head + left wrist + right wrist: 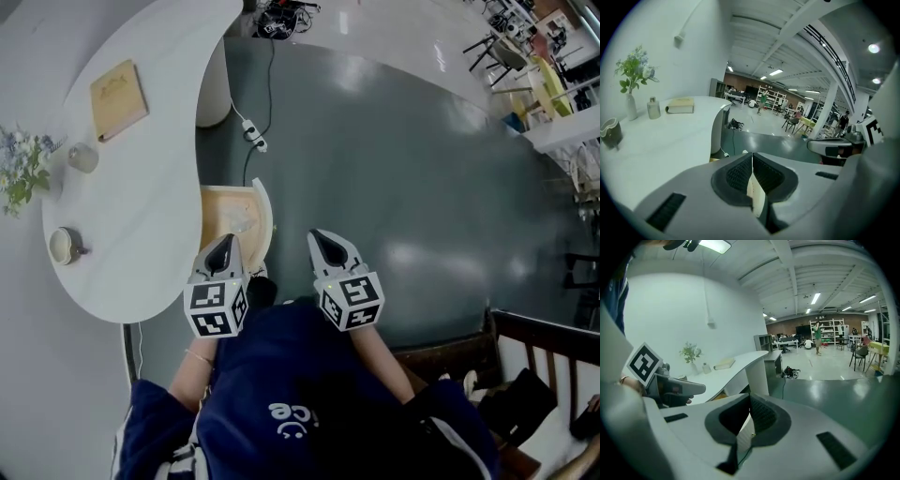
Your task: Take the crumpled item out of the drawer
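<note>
Drawer [215,208] open w/ pale crumpled item [242,223]

I held my left gripper [225,246] and right gripper [323,242] side by side, tips pointing forward, both pairs of jaws pressed together, empty.

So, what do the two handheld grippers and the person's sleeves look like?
Both the left gripper and right gripper have pale grey shells with dark textured pads, tapering to a point. Each carries a white cube with black square markers. The person wears a dark navy top with white-striped sleeves and a thin bracelet.
</note>
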Tool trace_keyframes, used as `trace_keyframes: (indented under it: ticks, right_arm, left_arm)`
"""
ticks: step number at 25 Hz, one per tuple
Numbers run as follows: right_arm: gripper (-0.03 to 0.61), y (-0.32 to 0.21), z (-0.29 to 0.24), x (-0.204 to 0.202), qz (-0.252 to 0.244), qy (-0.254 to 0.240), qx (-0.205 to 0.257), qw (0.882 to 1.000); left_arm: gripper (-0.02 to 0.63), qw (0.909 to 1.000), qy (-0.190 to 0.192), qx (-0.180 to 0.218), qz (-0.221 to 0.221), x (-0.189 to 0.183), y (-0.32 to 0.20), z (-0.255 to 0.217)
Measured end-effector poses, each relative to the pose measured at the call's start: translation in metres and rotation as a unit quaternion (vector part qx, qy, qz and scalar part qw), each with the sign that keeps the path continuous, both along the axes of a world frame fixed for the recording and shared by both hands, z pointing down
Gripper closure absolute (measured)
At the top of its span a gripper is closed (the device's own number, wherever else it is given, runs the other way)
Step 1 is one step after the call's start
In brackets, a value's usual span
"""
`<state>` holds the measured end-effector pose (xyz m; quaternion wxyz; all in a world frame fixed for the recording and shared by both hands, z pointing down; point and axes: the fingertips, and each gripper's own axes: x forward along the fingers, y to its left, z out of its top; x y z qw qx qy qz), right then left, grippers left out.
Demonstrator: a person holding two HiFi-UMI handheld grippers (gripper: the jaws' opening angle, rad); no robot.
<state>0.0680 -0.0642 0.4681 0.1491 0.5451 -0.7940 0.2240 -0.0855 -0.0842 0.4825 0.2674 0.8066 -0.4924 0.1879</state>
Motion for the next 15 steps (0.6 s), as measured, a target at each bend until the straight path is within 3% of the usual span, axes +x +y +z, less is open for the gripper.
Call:
trace_keyframes:
  ticks: [5, 8, 15]
  right_arm:
    - [0.571, -0.020, 0.006, -0.011, 0.010, 0.015, 0.002, 1.000]
    - [0.571, -0.025, 0.007, -0.018, 0.002, 0.018, -0.001, 1.000]
    - [0.571, -0.044, 0.006, -0.020, -0.009, 0.015, 0.000, 1.000]
  left_arm:
    - [0.607, 0.9997, 0.000, 0.020, 0.016, -0.007, -0.025, -0.004]
    - [0.607, 0.9996, -0.001, 0.008, 0.026, -0.007, -0.034, 0.000]
    - [0.607, 0.9998, 0.005, -0.017, -0.002, -0.011, -0.044, 0.013]
